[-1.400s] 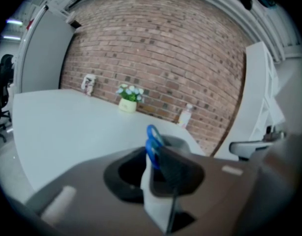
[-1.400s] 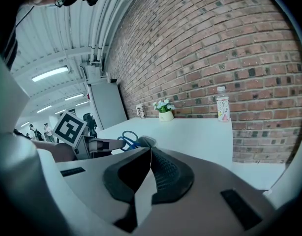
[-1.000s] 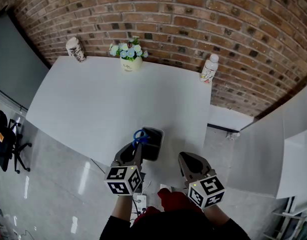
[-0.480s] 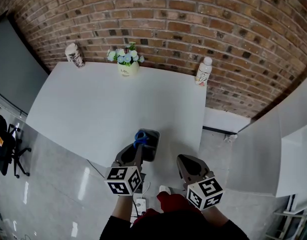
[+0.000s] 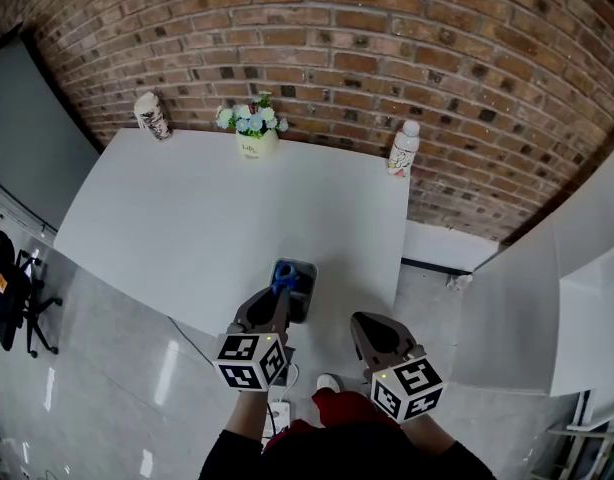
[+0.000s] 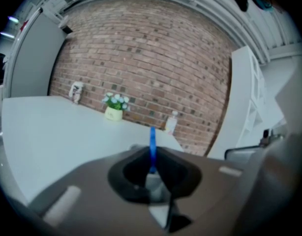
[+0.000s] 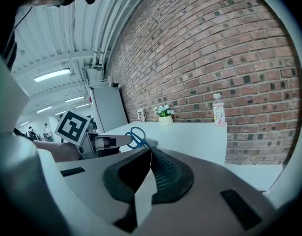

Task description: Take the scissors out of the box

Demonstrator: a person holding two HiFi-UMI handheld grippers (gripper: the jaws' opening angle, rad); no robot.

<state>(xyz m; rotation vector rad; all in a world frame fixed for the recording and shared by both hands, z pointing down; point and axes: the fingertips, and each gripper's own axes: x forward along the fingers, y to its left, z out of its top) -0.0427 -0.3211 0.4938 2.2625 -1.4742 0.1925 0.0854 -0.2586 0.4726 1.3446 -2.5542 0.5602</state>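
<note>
Blue-handled scissors (image 5: 283, 274) stand handle-up in a dark box (image 5: 307, 298) at the near edge of the white table (image 5: 207, 218). My left gripper (image 5: 279, 290) reaches to the box, and its jaws are closing with the blue handle between them. In the left gripper view the handle (image 6: 152, 149) rises edge-on from the pinch of that gripper (image 6: 152, 168). The blades are hidden in the box. My right gripper (image 5: 365, 320) hangs off the table's edge to the right, shut on nothing (image 7: 150, 154). From there I see the left gripper (image 7: 124, 140) gripping the scissors (image 7: 136, 136).
A flower pot (image 5: 255, 133), a patterned cup (image 5: 152, 115) and a white bottle (image 5: 400, 150) stand along the far edge by the brick wall. A white partition (image 5: 507, 298) stands to the right. A power strip (image 5: 279, 408) lies on the floor below.
The left gripper has edged a little forward and up at the blue handle. The right gripper has stayed where it was.
</note>
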